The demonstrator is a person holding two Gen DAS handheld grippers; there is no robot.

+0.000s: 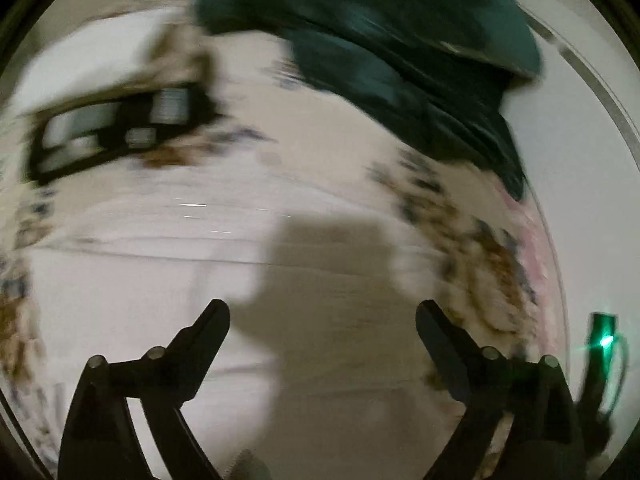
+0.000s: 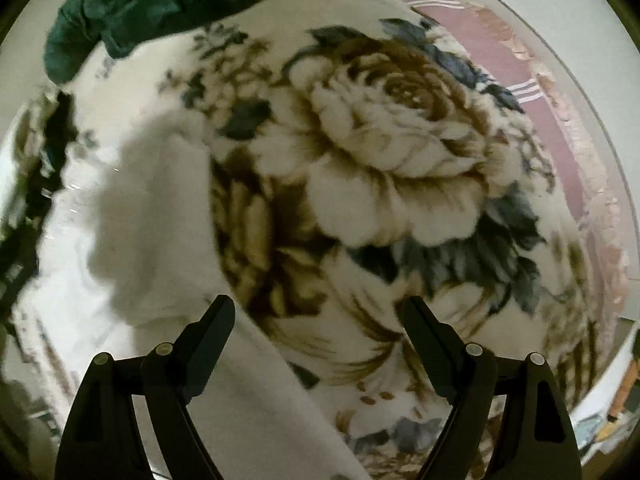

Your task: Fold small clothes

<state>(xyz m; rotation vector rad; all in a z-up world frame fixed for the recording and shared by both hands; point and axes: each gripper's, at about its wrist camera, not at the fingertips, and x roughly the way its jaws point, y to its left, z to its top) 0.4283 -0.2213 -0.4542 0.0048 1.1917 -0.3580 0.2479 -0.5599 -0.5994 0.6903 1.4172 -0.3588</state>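
A white garment [image 1: 168, 280] lies spread on a floral blanket [image 1: 480, 248] below my open, empty left gripper [image 1: 322, 316]; the left wrist view is motion-blurred. The same white garment [image 2: 168, 216] shows in the right wrist view, under my open, empty right gripper [image 2: 318, 312], its edge running diagonally between the fingers. A crumpled dark green garment [image 1: 400, 52] lies at the far side of the blanket, also in the right wrist view [image 2: 152, 4].
The blanket [image 2: 380, 152] carries a big brown rose print. A black and grey object [image 1: 112, 128], blurred, lies at the left. A pink striped cloth [image 2: 520, 80] borders the blanket at the right. A green light [image 1: 604, 340] glows at the right edge.
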